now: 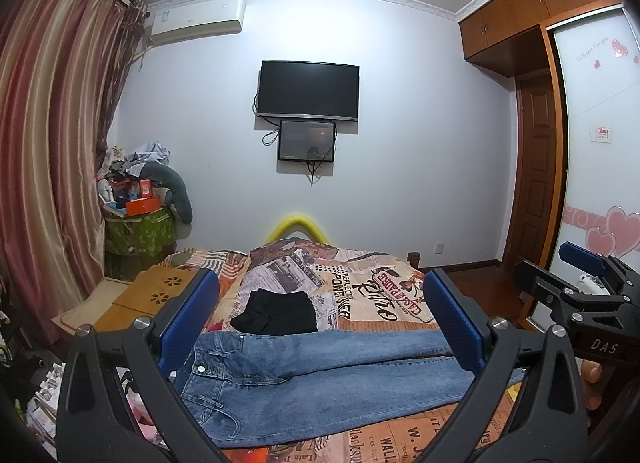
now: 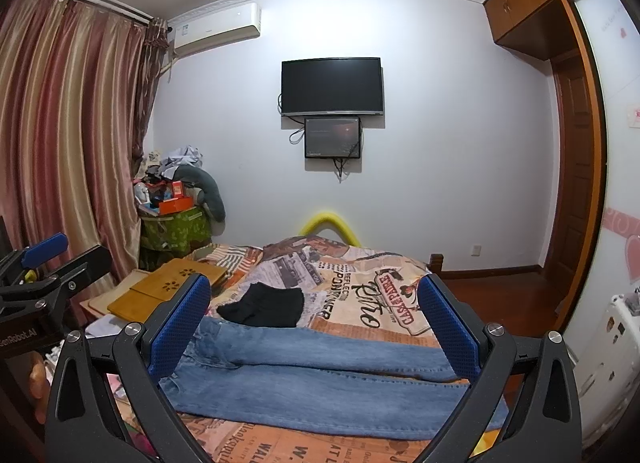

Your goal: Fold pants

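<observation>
Blue jeans (image 1: 320, 375) lie flat across the near end of the bed, waistband to the left, both legs stretched to the right; they also show in the right wrist view (image 2: 320, 383). My left gripper (image 1: 320, 319) is open and empty, held above the jeans. My right gripper (image 2: 316, 319) is open and empty too, above the legs. The right gripper's side shows at the right edge of the left wrist view (image 1: 580, 287), and the left gripper at the left edge of the right wrist view (image 2: 44, 263).
A black garment (image 1: 276, 313) lies on the patterned bedspread (image 1: 380, 291) just beyond the jeans. Wooden lap trays (image 1: 156, 295) sit at the bed's left edge. Curtains and a cluttered green box (image 1: 138, 231) stand left; a wardrobe (image 1: 596, 151) right.
</observation>
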Demonstrator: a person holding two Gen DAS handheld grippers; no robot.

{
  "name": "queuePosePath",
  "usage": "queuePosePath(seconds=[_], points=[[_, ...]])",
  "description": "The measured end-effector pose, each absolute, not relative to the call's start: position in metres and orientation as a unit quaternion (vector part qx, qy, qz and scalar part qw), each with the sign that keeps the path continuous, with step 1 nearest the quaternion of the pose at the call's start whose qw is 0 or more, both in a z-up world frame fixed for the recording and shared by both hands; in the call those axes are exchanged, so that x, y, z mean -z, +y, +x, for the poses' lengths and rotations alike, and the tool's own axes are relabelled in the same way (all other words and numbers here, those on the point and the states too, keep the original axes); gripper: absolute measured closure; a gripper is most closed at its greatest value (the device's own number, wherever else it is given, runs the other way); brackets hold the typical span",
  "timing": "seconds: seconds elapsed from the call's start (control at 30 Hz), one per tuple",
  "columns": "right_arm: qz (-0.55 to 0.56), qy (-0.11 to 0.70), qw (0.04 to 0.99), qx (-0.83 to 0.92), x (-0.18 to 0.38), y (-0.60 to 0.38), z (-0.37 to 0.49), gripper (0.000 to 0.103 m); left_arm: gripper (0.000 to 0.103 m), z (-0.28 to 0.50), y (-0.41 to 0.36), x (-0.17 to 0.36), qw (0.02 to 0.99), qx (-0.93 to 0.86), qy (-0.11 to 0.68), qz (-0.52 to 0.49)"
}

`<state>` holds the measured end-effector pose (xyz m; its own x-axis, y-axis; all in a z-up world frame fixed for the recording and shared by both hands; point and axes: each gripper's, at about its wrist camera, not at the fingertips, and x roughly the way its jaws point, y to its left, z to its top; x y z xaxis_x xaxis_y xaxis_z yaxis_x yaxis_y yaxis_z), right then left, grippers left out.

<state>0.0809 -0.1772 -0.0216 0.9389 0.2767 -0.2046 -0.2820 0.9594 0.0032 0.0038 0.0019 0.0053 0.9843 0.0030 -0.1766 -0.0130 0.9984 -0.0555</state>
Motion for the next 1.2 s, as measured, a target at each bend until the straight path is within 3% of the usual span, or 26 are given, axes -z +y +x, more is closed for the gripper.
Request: queuePosePath(seconds=[1.2], points=[[-0.014,0.108,0.984,-0.142,0.0256,-0.1780,0.0887,0.000,0.000,0.0090,0.0021,-0.0017,0.995,-0.007,0.090,-0.029]])
